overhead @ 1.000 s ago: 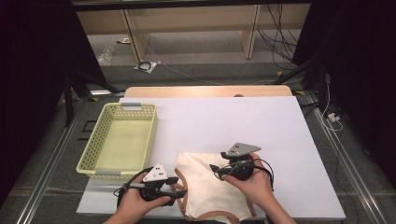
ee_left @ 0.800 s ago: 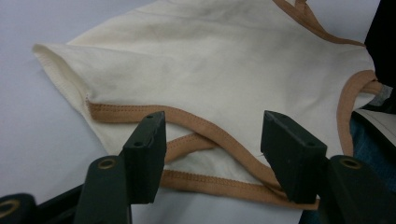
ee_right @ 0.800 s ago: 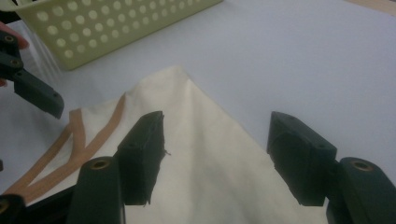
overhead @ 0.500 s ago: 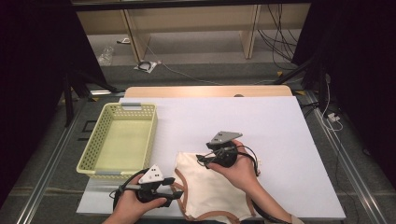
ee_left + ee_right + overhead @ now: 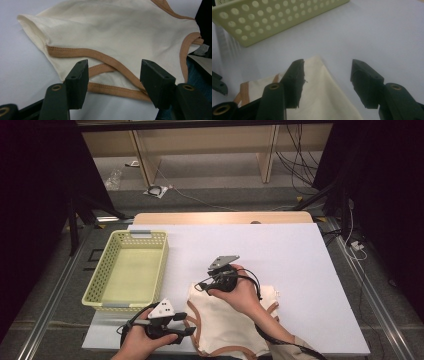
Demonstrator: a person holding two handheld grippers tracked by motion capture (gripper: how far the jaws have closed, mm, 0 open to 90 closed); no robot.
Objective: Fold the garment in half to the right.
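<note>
1. Right now a cream garment (image 5: 227,322) with tan-brown binding lies flat on the white table (image 5: 300,265), near the front edge and a little right of the middle

2. The left gripper (image 5: 186,331) is held low at the garment's left side, close to the table's front edge, pointing towards the cloth; in the left gripper view its jaws stand about half apart, with the tan-trimmed hem (image 5: 105,62) lying ahead of them and between their tips, and the pads are not pressing on it

3. The right gripper (image 5: 201,285) sits over the garment's far left corner, the person's hand (image 5: 240,292) resting across the cloth behind it; its jaws have just been closing, yet a clear gap remains

4. From the right gripper view, the corner of the cream cloth (image 5: 319,75) reaches up between the two jaws, lying beside the left-hand one, while bare table shows in front of the other; no grip on the cloth can be seen

5. A pale yellow perforated basket (image 5: 102,290) stands on the left part of the table, just beyond the left gripper and well clear of the garment

6. Beyond the white surface, a strip of wooden tabletop (image 5: 220,217) runs along the far edge
</note>
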